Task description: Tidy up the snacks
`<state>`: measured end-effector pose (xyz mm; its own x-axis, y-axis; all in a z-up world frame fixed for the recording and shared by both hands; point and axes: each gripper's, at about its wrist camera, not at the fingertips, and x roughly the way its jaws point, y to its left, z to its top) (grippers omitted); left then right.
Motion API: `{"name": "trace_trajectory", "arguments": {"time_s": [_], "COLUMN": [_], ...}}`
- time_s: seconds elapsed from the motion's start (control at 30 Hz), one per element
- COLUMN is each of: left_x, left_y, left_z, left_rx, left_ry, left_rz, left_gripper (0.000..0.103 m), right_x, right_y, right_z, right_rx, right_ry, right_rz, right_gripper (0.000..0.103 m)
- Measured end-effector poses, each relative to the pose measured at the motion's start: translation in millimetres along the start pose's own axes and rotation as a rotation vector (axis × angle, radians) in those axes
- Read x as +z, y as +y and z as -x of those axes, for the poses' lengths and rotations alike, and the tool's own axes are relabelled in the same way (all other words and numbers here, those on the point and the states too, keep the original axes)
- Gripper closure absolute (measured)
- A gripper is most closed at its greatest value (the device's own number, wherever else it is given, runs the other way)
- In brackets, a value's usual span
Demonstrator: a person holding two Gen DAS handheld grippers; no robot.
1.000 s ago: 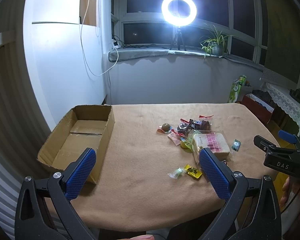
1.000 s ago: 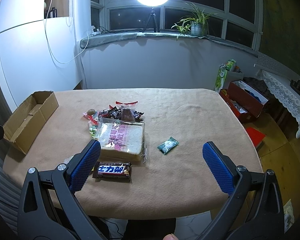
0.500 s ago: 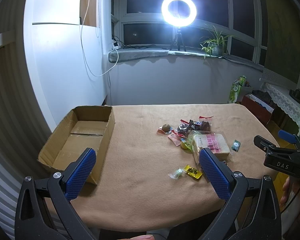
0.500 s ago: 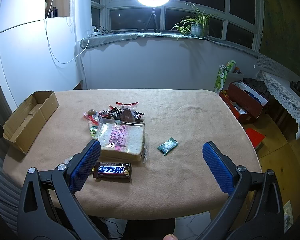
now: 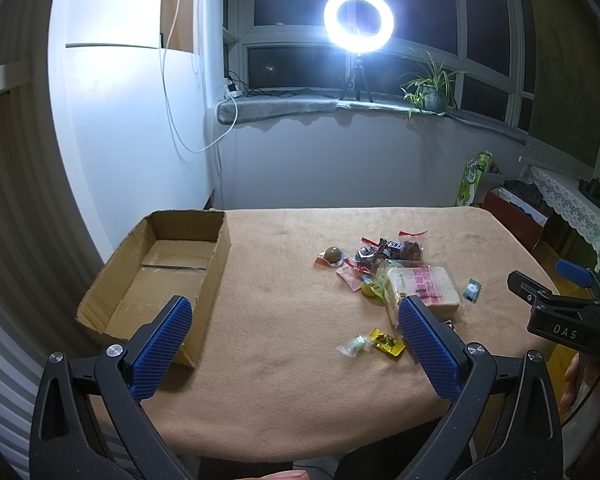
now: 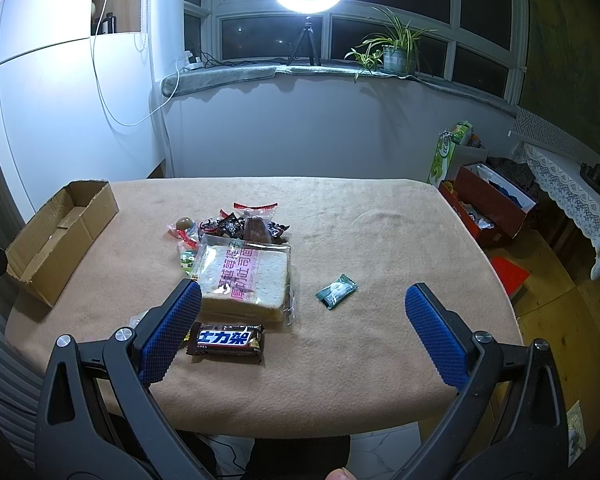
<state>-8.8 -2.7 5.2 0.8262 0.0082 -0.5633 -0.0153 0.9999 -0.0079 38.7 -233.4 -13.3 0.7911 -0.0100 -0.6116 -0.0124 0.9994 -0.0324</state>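
An open cardboard box [image 5: 160, 276] sits at the table's left, also in the right wrist view [image 6: 60, 228]. Snacks lie mid-table: a bagged bread slice [image 6: 246, 276] [image 5: 424, 286], a Snickers bar [image 6: 228, 340], a small green packet [image 6: 336, 291] [image 5: 471, 290], a yellow candy [image 5: 387, 341], a clear-wrapped candy [image 5: 354, 346], a round chocolate [image 5: 332, 255] [image 6: 183, 224] and dark wrapped sweets [image 6: 240, 226]. My left gripper [image 5: 292, 340] is open and empty over the near edge. My right gripper [image 6: 304, 334] is open and empty, just short of the Snickers bar.
The table carries a tan cloth [image 5: 284, 280]. A ring light [image 5: 358, 20] and a potted plant [image 6: 396, 54] stand on the windowsill. A red box [image 6: 488, 208] and bags sit on the floor at the right. The right gripper's body shows in the left wrist view [image 5: 560, 316].
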Motion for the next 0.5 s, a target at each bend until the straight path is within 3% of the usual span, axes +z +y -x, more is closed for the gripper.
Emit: {"name": "trace_trajectory", "arguments": {"time_s": [0.5], "left_x": [-0.5], "left_y": [-0.3], "left_z": [0.2], "left_rx": [0.000], "left_ry": [0.000], "left_rz": [0.000], "left_gripper": [0.000], "right_x": [-2.4], "right_y": [1.0], "right_z": [0.0], "right_rx": [0.001], "right_ry": [0.002], "right_rz": [0.004], "right_gripper": [0.000]}}
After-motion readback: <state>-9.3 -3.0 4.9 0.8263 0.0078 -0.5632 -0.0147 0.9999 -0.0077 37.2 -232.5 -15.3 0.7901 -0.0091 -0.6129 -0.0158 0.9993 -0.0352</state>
